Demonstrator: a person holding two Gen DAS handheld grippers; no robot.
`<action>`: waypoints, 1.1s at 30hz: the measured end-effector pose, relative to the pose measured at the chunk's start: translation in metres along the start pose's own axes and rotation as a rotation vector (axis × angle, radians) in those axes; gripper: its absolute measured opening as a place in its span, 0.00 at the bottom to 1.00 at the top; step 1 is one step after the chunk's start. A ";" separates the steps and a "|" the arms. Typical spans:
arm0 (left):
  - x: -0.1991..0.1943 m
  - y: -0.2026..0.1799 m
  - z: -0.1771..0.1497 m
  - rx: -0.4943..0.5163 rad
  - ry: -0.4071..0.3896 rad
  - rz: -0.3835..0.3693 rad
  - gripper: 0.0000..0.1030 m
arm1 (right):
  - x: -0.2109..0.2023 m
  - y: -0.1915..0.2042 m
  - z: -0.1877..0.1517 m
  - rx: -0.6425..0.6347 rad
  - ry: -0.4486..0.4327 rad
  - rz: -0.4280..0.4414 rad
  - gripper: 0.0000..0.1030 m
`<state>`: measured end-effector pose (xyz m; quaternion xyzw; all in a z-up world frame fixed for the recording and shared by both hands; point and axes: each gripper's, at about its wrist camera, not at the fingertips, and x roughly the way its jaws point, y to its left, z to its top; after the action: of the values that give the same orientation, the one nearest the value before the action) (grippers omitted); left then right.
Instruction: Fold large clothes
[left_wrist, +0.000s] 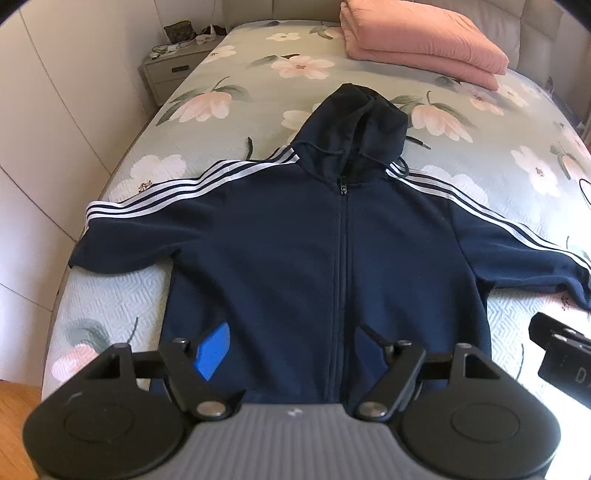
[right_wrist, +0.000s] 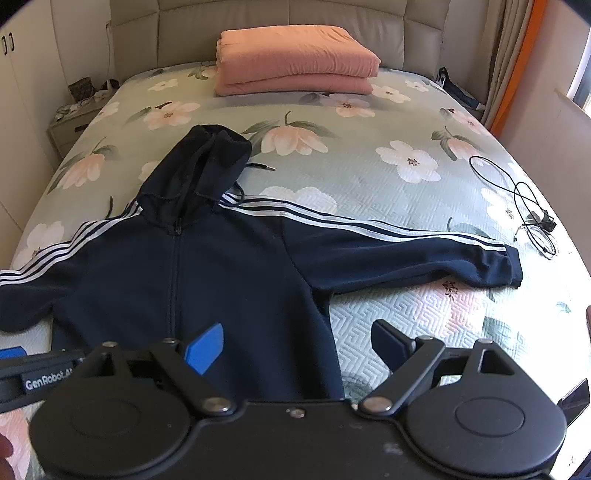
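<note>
1. Left wrist view: My left claw (left_wrist: 291, 349) hangs over the bottom part of the hoodie (left_wrist: 314, 251). Its two fingers are wide apart and nothing is between them. I think I keep it over the hem because that is a good place to grab first.
2. The hoodie lies flat on the bed (left_wrist: 236, 99), front side up, with the zipper (left_wrist: 343, 258) closed. Both sleeves are stretched out to the sides. I think it is spread like this so it folds without lumps. The hood (left_wrist: 354, 122) points toward the pink blanket (left_wrist: 421, 40), which is folded and well apart from the hoodie.
3. Right wrist view: My right claw (right_wrist: 295, 345) is also wide apart and holds nothing. It hangs over the right edge of the hoodie's (right_wrist: 207, 277) body, with one finger over the cloth and one over the bed (right_wrist: 369, 122).
4. The right sleeve (right_wrist: 406, 254) lies straight out toward a black cable (right_wrist: 524, 199), near it but not touching. No fold is made yet, so I think the job is just starting.
</note>
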<state>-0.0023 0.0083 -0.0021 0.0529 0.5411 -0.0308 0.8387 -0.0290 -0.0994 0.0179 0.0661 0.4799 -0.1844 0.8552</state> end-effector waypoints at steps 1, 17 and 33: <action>0.001 0.001 -0.001 -0.002 0.003 -0.007 0.75 | 0.002 -0.002 -0.002 0.002 0.001 0.005 1.00; 0.002 -0.002 -0.006 0.004 0.008 -0.041 0.74 | 0.004 -0.005 -0.004 0.005 0.005 0.012 1.00; 0.004 -0.010 -0.008 0.013 0.011 -0.069 0.74 | 0.004 -0.007 -0.005 0.009 0.006 0.013 1.00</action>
<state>-0.0088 -0.0003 -0.0093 0.0399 0.5470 -0.0628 0.8338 -0.0337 -0.1058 0.0122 0.0734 0.4813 -0.1807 0.8546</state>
